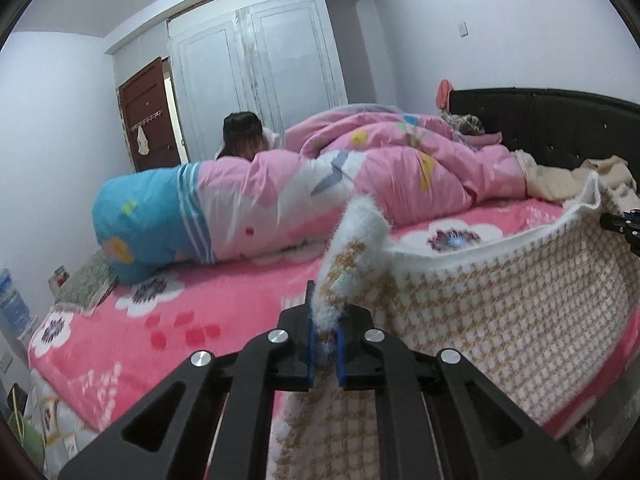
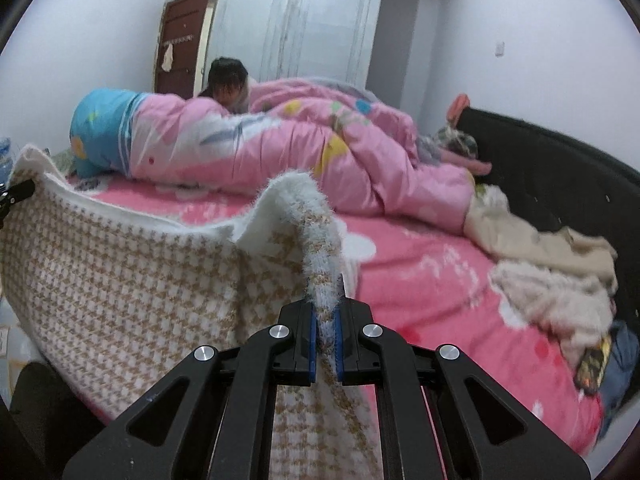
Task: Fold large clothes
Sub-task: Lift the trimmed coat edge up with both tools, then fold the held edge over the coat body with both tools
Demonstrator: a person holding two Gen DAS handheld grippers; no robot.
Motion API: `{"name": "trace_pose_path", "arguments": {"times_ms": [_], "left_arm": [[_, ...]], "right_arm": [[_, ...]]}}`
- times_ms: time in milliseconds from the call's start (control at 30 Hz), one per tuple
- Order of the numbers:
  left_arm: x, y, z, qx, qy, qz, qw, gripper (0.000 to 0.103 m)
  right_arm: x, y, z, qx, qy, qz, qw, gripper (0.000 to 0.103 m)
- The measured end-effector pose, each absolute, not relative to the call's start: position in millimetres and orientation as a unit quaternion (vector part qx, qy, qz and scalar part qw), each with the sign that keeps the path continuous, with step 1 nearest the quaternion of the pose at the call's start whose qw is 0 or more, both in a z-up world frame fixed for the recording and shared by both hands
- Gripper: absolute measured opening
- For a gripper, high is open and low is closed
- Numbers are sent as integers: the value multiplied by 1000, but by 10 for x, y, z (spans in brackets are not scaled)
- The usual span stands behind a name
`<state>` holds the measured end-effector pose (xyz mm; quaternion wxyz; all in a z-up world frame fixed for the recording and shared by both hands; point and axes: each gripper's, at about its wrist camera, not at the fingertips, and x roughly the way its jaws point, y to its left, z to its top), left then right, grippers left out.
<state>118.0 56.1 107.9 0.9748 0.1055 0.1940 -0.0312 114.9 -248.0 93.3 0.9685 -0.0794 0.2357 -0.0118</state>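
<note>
A fuzzy white and tan houndstooth garment (image 1: 500, 300) hangs stretched between my two grippers, above the near edge of a bed. My left gripper (image 1: 325, 330) is shut on one bunched corner of it, which sticks up between the blue pads. In the right wrist view the same houndstooth garment (image 2: 120, 248) spreads to the left, and my right gripper (image 2: 325, 332) is shut on its other corner. The right gripper (image 1: 620, 224) shows at the right edge of the left wrist view, and the left gripper (image 2: 12, 196) at the left edge of the right wrist view.
The bed has a pink flowered sheet (image 1: 160, 320) and a black headboard (image 1: 560, 128). A rolled pink and blue quilt (image 1: 280, 200) lies across it, with a person (image 1: 244, 136) behind. Cream clothes (image 2: 552, 280) are piled near the headboard. A white wardrobe (image 1: 260, 60) and a brown door (image 1: 148, 116) stand beyond.
</note>
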Motion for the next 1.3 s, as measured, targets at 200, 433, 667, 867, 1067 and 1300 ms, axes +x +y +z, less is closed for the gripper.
{"name": "trace_pose_path", "arguments": {"times_ms": [200, 433, 667, 867, 1067, 1300], "left_arm": [[2356, 673, 1166, 92, 230, -42, 968, 7], [3755, 913, 282, 27, 405, -61, 912, 11], [3857, 1287, 104, -34, 415, -60, 907, 51], [3768, 1091, 385, -56, 367, -154, 916, 56], [4194, 785, -249, -76, 453, -131, 879, 60], [4124, 1467, -45, -209, 415, -105, 879, 60]], "right_arm": [[2260, -2553, 1111, -72, 235, 6, 969, 6], [3597, -2687, 289, -28, 364, 38, 930, 11], [3769, -3359, -81, 111, 423, 59, 897, 59], [3742, -3267, 267, 126, 390, 91, 908, 54], [4203, -2839, -155, 126, 457, 131, 871, 33], [3986, -3534, -113, 167, 445, 14, 880, 41]]}}
